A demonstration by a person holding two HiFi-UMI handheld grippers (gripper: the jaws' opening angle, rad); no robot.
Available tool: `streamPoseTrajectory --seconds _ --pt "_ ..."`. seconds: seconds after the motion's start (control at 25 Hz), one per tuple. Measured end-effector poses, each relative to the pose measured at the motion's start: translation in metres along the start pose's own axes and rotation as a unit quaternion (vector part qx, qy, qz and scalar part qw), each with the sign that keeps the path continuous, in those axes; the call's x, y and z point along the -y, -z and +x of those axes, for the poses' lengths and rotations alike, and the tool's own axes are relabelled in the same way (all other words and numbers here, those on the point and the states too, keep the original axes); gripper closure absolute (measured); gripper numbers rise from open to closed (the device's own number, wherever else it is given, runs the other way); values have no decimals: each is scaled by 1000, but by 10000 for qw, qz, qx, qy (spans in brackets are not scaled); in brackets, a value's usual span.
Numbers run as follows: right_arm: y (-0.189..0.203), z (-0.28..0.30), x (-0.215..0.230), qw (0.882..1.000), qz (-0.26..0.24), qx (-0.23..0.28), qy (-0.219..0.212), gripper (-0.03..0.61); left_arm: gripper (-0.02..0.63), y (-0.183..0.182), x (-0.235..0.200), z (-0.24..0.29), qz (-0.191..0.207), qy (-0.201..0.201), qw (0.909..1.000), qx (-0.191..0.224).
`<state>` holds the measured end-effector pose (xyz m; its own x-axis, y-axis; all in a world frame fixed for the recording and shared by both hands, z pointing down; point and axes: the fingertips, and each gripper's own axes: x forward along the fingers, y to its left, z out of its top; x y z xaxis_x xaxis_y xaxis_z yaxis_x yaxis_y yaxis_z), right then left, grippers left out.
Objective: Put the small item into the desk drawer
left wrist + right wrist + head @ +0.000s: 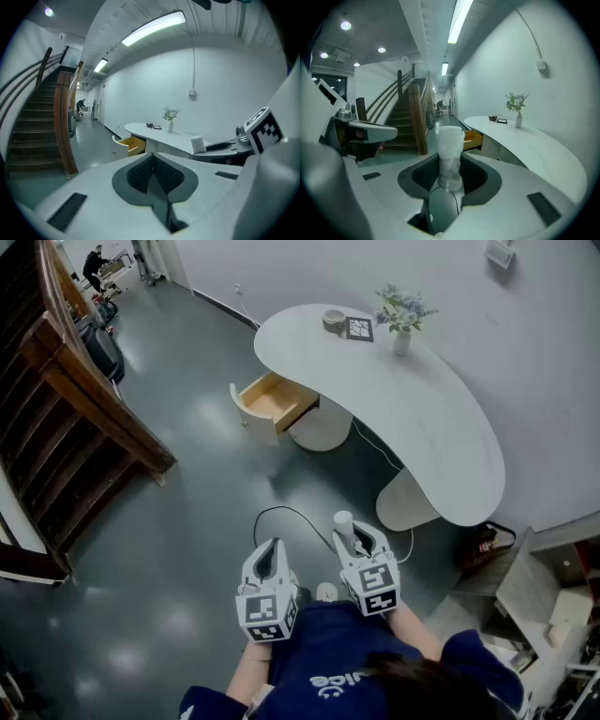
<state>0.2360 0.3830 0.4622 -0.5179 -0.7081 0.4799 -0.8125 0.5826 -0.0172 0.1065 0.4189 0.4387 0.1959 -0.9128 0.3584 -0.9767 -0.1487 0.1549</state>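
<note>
Roll [451, 140], white, plastic-wrapped: pinched at its lower end between right gripper [450, 171] pads, well apart from open drawer [274, 399] under desk [422, 418] far end. Left gripper [152, 171] closed, empty. Risk: could tip or slip out on approach, given tall overhang above pads.

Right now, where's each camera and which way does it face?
Head view: person's head, steeply down at desk, open drawer; left gripper, right gripper, blue sleeves show.
Left gripper view: along its shut jaws toward desk; right gripper at right.
Right gripper view: along jaws gripping white item, toward desk; left gripper at left.
All share the drawer.
</note>
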Motion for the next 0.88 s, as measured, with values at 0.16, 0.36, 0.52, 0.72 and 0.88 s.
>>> streamPoseTrajectory --seconds 0.16,0.36,0.52,0.72,0.88 --pt "-2 3 -3 10000 -19 -23 32 437 609 -4 -3 4 -38 69 10000 29" --pt "-4 11 -10 9999 -36 -88 101 436 609 -6 -12 10 -42 214 9998 32" --pt "-11 23 -14 9995 273 -27 140 434 609 -9 -25 18 -89 311 9995 42" --pt "-16 40 -20 9989 366 -10 301 434 609 -11 -49 28 -112 360 9993 42" --pt "-21 56 -29 9978 505 20 419 434 609 -14 -70 33 -137 412 9990 58"
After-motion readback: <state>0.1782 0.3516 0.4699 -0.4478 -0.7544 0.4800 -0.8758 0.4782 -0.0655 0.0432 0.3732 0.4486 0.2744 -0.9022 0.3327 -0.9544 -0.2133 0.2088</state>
